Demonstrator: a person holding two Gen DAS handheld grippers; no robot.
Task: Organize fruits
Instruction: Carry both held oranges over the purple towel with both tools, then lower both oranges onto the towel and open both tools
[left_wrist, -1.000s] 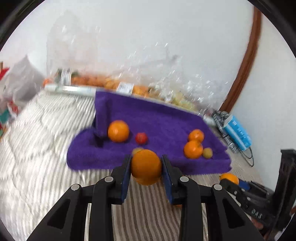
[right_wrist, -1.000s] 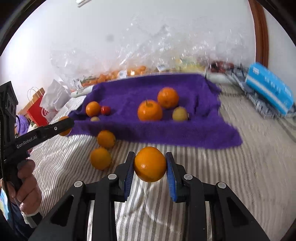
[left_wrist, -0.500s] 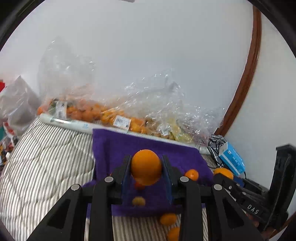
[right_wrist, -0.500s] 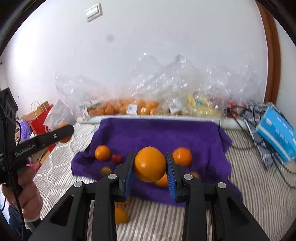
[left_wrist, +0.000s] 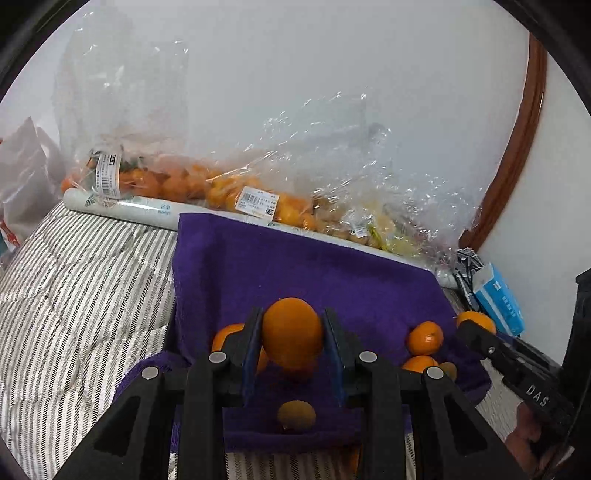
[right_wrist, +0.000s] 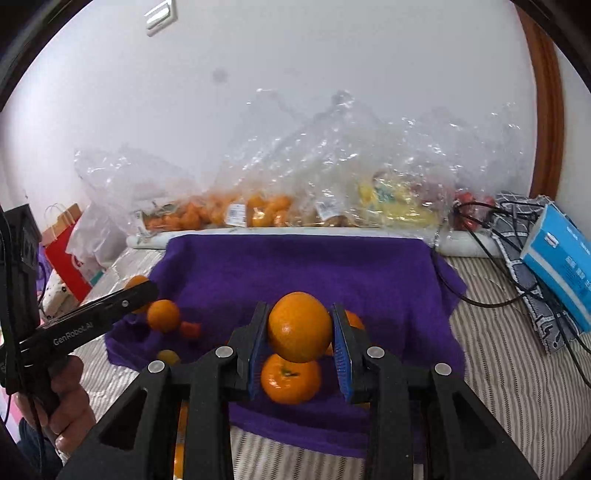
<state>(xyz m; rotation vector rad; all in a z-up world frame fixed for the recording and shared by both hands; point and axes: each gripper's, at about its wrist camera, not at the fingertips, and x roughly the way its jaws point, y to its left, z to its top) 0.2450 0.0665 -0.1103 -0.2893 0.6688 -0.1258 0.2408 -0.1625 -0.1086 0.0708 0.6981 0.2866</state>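
1. The purple towel (right_wrist: 295, 266) lies on the striped bed (right_wrist: 509, 369); its far edge runs up against a white roll (left_wrist: 122, 212) and clear bags (right_wrist: 332, 177) of fruit along the wall.
2. The towel's far half is bare. Open bed lies left of it in the left wrist view and right of it in the right wrist view, as far as a black cable (right_wrist: 480, 301) and a blue box (right_wrist: 557, 258).
3. The left gripper (left_wrist: 291, 334) is clamped on an orange (left_wrist: 291, 332), held above the towel's near part.
4. The right gripper (right_wrist: 299, 326) is clamped on a second orange (right_wrist: 299, 326), also above the towel, right over a tangerine (right_wrist: 290, 378) lying there.
5. Against a second ago, both grippers have come from over the striped bed to over the towel; the grips are unchanged.
6. Both held oranges are round, smooth and bright, bulging past the blue pads on each side.
7. On the towel near the left gripper lie another orange (right_wrist: 163, 314), a small red fruit (right_wrist: 190, 328) and a small yellow-green fruit (left_wrist: 296, 415).
8. In the right wrist view a hand (right_wrist: 68, 395) holds the left gripper's handle at the left edge.
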